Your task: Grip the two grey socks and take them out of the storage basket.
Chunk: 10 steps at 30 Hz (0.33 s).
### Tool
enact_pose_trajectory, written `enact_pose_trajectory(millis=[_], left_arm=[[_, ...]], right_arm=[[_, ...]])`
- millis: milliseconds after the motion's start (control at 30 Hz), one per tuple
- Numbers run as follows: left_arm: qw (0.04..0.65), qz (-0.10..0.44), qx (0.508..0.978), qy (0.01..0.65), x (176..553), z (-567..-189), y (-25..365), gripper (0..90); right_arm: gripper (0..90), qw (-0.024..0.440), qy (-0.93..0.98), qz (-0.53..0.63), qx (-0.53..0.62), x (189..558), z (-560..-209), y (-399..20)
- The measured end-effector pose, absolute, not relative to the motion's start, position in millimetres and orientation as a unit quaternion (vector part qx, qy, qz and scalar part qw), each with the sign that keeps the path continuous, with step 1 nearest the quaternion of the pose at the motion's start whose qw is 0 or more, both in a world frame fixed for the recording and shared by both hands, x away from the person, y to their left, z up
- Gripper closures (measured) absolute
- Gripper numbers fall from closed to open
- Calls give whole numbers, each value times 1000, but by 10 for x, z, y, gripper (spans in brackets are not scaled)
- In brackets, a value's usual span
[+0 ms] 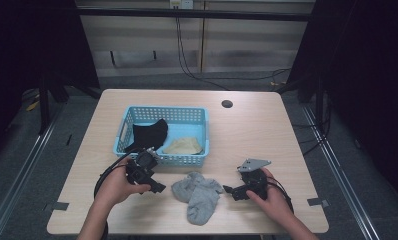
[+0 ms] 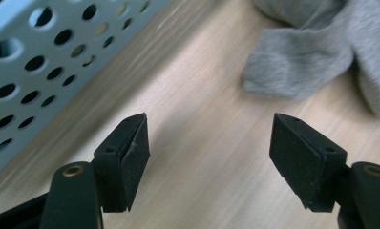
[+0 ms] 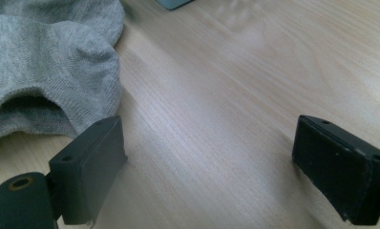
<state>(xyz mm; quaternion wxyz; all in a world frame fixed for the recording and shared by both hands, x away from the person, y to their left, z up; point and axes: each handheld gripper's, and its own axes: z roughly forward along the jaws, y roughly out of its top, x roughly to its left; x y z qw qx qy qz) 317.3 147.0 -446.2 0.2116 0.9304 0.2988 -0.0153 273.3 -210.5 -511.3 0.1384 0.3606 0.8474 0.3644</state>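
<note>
A pair of grey socks (image 1: 197, 195) lies crumpled on the wooden table between my two grippers. My left gripper (image 1: 157, 189) sits just left of the socks, in front of the blue basket (image 1: 184, 160). In the left gripper view its jaws (image 2: 209, 152) stand open over bare wood, with the grey sock (image 2: 298, 62) ahead and to the right. My right gripper (image 1: 229, 191) rests to the right of the socks. In the right gripper view it (image 3: 209, 162) is open and empty, and the sock (image 3: 45, 62) lies close by its left jaw.
The perforated blue basket (image 2: 40, 62) holds a black garment (image 1: 149, 134) and a beige one (image 1: 183, 146). A round cable hole (image 1: 227, 104) sits near the table's far edge. The table's front edge runs close below both hands.
</note>
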Motion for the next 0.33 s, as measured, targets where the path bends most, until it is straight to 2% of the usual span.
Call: enact_pose_trajectory(millis=[333], left_arm=[[218,-8,933,286,3181,-4564,1484,270]], right_arm=[[104,138,847,364,362,2731,-5112,-2104]])
